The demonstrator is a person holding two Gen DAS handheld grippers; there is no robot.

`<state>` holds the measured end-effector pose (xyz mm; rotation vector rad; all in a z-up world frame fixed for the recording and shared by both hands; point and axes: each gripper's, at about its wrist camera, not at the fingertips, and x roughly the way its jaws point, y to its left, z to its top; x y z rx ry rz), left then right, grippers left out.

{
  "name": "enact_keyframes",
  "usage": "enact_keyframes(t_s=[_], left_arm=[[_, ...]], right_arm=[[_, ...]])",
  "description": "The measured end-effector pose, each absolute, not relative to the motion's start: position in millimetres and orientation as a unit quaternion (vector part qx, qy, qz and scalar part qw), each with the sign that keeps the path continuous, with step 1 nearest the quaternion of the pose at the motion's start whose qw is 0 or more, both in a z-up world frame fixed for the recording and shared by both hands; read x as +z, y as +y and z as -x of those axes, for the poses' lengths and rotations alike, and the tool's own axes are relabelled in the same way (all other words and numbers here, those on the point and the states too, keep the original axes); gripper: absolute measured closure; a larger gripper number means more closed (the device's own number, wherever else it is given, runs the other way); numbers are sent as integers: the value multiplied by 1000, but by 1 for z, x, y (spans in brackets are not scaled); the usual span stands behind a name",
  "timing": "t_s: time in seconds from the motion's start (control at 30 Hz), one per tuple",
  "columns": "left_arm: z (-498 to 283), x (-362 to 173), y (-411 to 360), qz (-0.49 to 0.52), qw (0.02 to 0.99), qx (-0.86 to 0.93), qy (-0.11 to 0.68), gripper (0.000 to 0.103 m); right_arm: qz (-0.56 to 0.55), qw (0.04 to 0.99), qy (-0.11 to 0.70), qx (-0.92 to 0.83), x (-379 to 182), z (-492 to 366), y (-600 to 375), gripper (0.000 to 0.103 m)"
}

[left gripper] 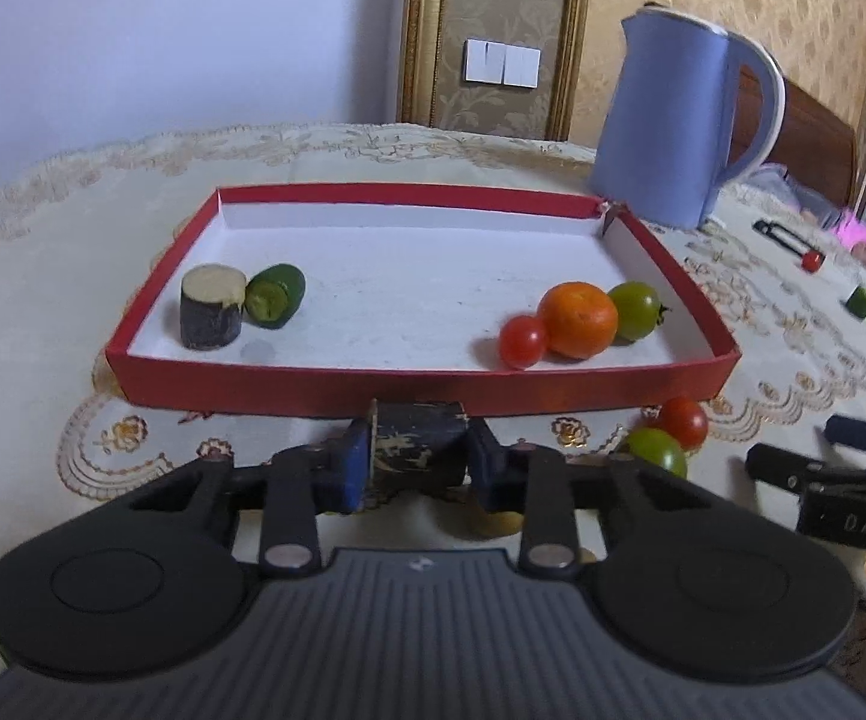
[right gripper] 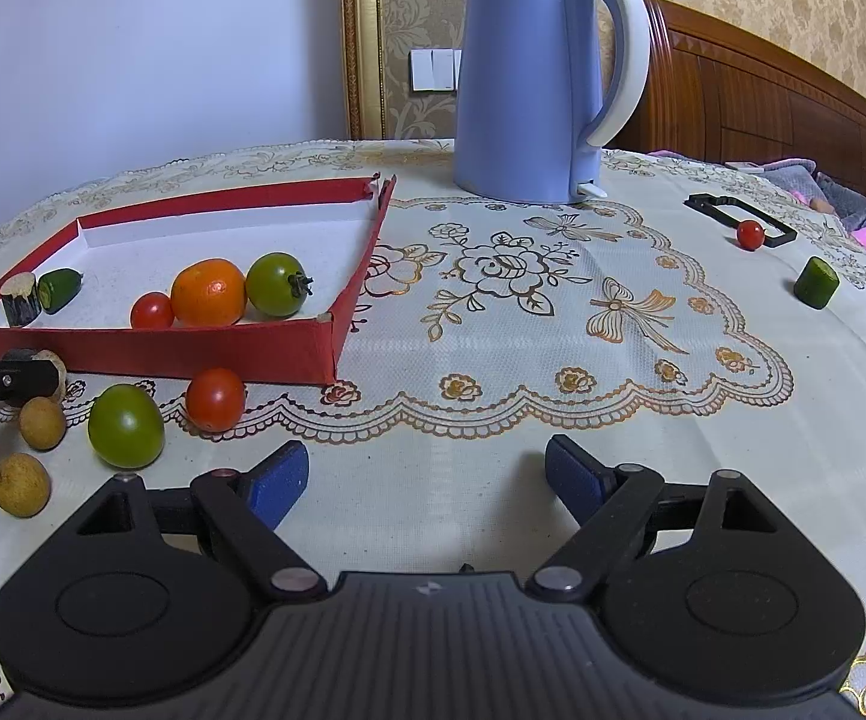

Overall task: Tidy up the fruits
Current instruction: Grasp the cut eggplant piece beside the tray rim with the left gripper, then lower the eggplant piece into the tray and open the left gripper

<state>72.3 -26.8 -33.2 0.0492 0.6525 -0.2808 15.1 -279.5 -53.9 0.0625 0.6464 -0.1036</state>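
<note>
My left gripper point(left gripper: 417, 453) is shut on a dark-skinned sugarcane stub point(left gripper: 417, 435), just in front of the red tray's near wall point(left gripper: 288, 387). Inside the tray lie another cane stub point(left gripper: 212, 306) and a cucumber end point(left gripper: 275, 296) at the left. A red tomato point(left gripper: 523, 341), an orange point(left gripper: 578, 319) and a green tomato point(left gripper: 635, 310) lie at the right. My right gripper point(right gripper: 426, 480) stands open over bare tablecloth, holding nothing. Left of it sit a green tomato point(right gripper: 125, 426), a red tomato point(right gripper: 215, 399) and two longans point(right gripper: 42, 423).
A blue kettle point(right gripper: 529, 78) stands behind the tray's right corner. Far right on the cloth are a cherry tomato point(right gripper: 750, 235) against a black frame point(right gripper: 727, 207) and a cucumber chunk point(right gripper: 816, 282). A wooden headboard point(right gripper: 763, 102) rises behind the table.
</note>
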Motion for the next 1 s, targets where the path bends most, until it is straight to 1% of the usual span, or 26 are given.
enact_keyframes(t_s=[0.1, 0.27, 0.4, 0.57, 0.93, 1.0], left_arm=[[-70, -33, -29, -40, 939, -131, 315, 73], [-64, -26, -22, -33, 943, -134, 303, 73], [-60, -10, -20, -34, 949, -140, 280, 73], [-76, 7, -25, -43, 956, -131, 260, 73], [-127, -10, -37, -39, 956, -101, 274, 73], [-136, -18, -39, -46, 955, -90, 280, 76]], right_arm=[[-31, 946, 317, -51, -54, -15, -279, 17], [-30, 946, 318, -51, -54, -15, -279, 17], [-30, 946, 318, -51, -54, -15, -279, 17], [-30, 946, 318, -51, -54, -15, -279, 17], [-30, 946, 318, -51, -54, -15, -279, 17], [-30, 946, 318, -51, -54, -15, -279, 17]])
